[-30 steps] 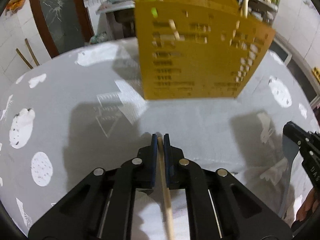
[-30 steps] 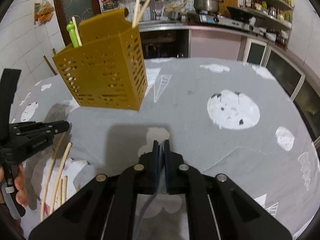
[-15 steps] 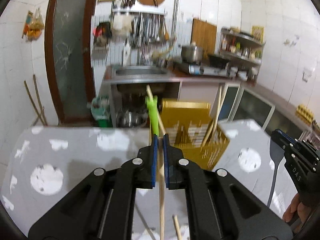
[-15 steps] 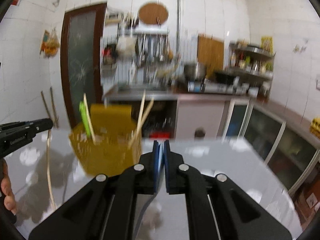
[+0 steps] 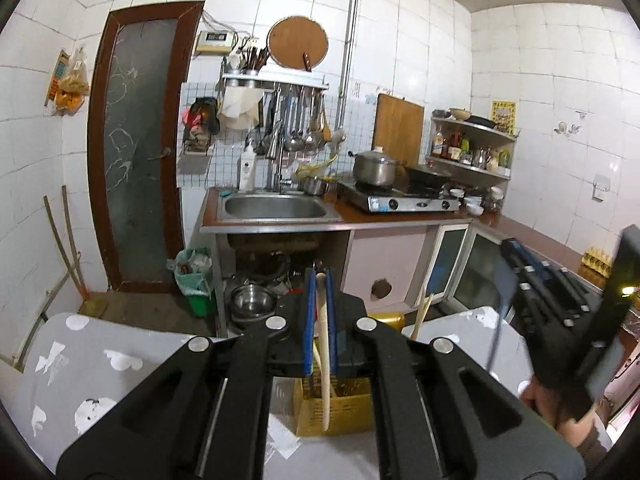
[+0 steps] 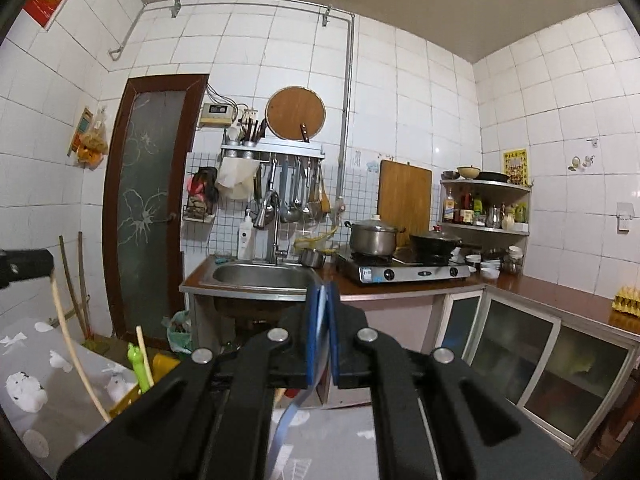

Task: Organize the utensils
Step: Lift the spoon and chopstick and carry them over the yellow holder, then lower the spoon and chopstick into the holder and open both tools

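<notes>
Left gripper, tongs clamped narrow on a wooden chopstick, long axis near vertical, lower end hanging over the yellow holder on the grey table. Right gripper, tongs pinched on a flat blue-grey handle pointing down. No legible writing.

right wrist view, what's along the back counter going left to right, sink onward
sink → small steel pot → big lidded pot on the gas stove → black wok → white bowls → egg tray
</notes>
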Available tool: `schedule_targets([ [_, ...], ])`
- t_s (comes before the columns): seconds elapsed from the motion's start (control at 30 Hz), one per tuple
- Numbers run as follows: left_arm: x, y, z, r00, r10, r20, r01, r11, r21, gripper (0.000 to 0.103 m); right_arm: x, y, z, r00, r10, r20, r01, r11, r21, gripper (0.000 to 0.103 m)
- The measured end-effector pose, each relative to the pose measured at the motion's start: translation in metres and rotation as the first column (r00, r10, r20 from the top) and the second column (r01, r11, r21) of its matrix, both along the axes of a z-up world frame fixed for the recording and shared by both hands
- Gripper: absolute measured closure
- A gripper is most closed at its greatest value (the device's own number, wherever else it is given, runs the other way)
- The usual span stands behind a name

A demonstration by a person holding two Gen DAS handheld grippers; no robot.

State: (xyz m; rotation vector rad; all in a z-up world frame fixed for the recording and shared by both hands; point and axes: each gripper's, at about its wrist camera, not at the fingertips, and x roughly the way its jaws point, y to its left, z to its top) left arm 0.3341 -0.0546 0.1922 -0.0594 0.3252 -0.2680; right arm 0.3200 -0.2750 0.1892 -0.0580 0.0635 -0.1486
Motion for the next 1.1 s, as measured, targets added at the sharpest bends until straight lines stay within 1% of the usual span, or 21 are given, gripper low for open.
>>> schedule_targets([
  [0.17, -0.002, -0.005, 0.014, 0.999, -0.009, 0.036, 0.009, 1.000, 0.003, 0.099, 0.015, 0.007, -0.003, 1.000, 0.018, 0.019, -0.018, 1.000, -0.016, 0.097],
  [0.27, -0.004, -0.005, 0.024, 0.999, -0.022, 0.043, 0.023, 1.000, -0.012, 0.099, 0.020, 0.007, -0.006, 0.999, 0.026, 0.023, -0.026, 1.000, -0.007, 0.097],
  [0.33, -0.008, -0.007, 0.029, 0.998, -0.022, 0.062, 0.022, 1.000, -0.005, 0.099, 0.023, 0.008, -0.008, 0.999, 0.028, 0.026, -0.028, 1.000, -0.003, 0.097],
  [0.43, -0.009, -0.007, 0.036, 0.997, -0.023, 0.070, 0.023, 1.000, -0.004, 0.099, 0.029, 0.009, -0.009, 0.999, 0.031, 0.029, -0.031, 0.999, -0.008, 0.097],
  [0.6, -0.003, -0.001, 0.040, 0.997, -0.014, 0.071, 0.016, 1.000, -0.024, 0.099, 0.037, 0.010, -0.009, 0.998, 0.031, 0.048, -0.031, 0.999, 0.009, 0.097],
  [0.7, -0.007, 0.001, 0.042, 0.994, -0.005, 0.105, 0.010, 0.999, -0.041, 0.099, 0.042, 0.013, -0.014, 0.998, 0.030, 0.054, -0.030, 1.000, -0.006, 0.097],
  [0.8, -0.005, 0.002, 0.044, 0.992, -0.003, 0.128, 0.011, 0.998, -0.062, 0.099, 0.047, 0.014, -0.019, 0.998, 0.030, 0.057, -0.030, 1.000, 0.001, 0.097],
  [0.9, 0.003, 0.001, 0.036, 0.990, 0.011, 0.142, -0.002, 0.998, -0.069, 0.099, 0.052, 0.014, -0.023, 0.998, 0.031, 0.063, -0.032, 0.999, 0.011, 0.097],
  [1.0, 0.024, 0.000, 0.016, 0.995, 0.021, 0.101, -0.014, 0.998, -0.066, 0.099, 0.056, 0.013, -0.028, 0.996, 0.029, 0.079, -0.030, 1.000, 0.009, 0.097],
  [1.1, 0.044, -0.004, -0.013, 0.998, 0.028, 0.060, -0.026, 0.999, -0.028, 0.099, 0.060, 0.017, -0.030, 0.995, 0.018, 0.098, -0.016, 1.000, -0.018, 0.097],
])
